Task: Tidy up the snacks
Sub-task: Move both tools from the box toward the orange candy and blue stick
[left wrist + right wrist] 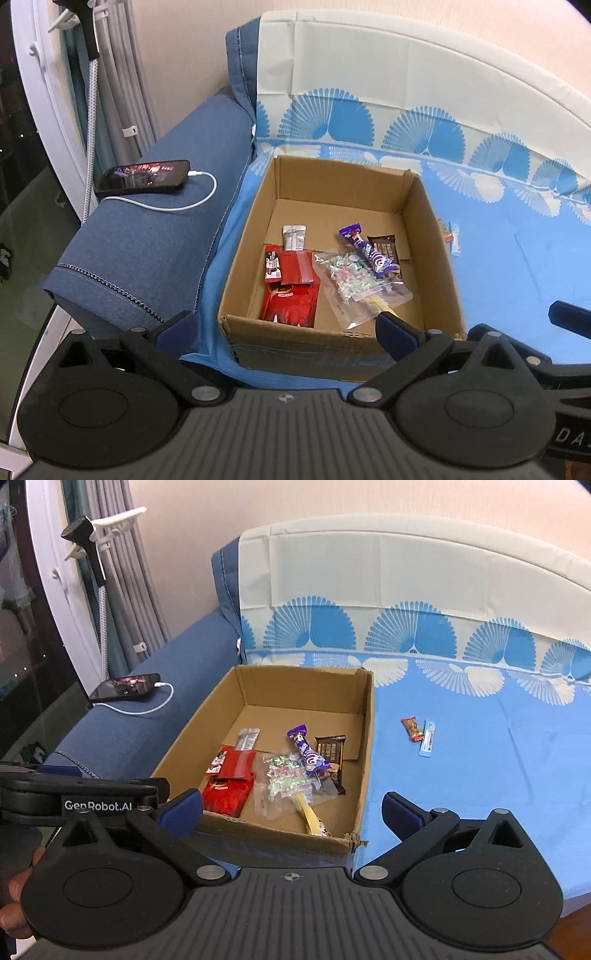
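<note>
An open cardboard box (pixel 436 236) (pixel 365 738) stands on the blue sheet of the bed. Inside lie a red packet (pixel 291 299) (pixel 227 794), a clear bag of candies (pixel 354 288) (pixel 288 779), a purple wrapper (pixel 369 251) (pixel 308 753), a dark bar (pixel 384 245) (pixel 330 751), a silver sachet (pixel 294 236) (pixel 248 738) and a yellow stick (pixel 312 818). Two small snacks, a red one (pixel 413 729) and a light blue one (pixel 427 742), lie on the sheet right of the box. My left gripper (pixel 284 325) is open and empty before the box's near wall. My right gripper (pixel 291 808) is open and empty there too.
A phone (pixel 144 177) (pixel 125 686) on a white charging cable lies on the blue padded bed edge (pixel 147 251) left of the box. A pillow in a fan-patterned cover (pixel 369 590) leans on the wall behind. Curtains and a window frame stand at far left.
</note>
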The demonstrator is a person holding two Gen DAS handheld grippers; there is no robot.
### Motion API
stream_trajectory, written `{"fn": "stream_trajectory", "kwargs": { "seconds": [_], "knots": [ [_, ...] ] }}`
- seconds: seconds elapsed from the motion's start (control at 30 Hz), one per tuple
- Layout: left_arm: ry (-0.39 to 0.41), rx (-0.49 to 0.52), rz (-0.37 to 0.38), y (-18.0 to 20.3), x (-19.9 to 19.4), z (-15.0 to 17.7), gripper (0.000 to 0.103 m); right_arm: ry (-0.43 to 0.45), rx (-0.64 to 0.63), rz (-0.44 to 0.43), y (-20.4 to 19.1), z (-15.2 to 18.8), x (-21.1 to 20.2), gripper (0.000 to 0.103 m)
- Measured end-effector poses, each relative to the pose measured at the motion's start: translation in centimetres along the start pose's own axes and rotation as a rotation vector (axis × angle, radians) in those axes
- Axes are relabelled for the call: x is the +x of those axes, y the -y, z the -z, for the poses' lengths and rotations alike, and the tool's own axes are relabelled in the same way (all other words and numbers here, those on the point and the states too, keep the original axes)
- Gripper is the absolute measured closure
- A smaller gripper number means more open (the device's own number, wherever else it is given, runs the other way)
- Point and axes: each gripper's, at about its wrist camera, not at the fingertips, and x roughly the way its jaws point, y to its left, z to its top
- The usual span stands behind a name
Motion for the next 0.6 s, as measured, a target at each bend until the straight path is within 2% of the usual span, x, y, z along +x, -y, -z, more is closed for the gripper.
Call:
{"fn": "stream_trajectory", "kwargs": {
  "seconds": [0.6],
  "knots": [
    [0.009,-0.001,0.001,0.0,-0.7,0.1,0.000,0.027,0.011,-0.022,0.1,0.4,-1.3,0.000]
  ]
}}
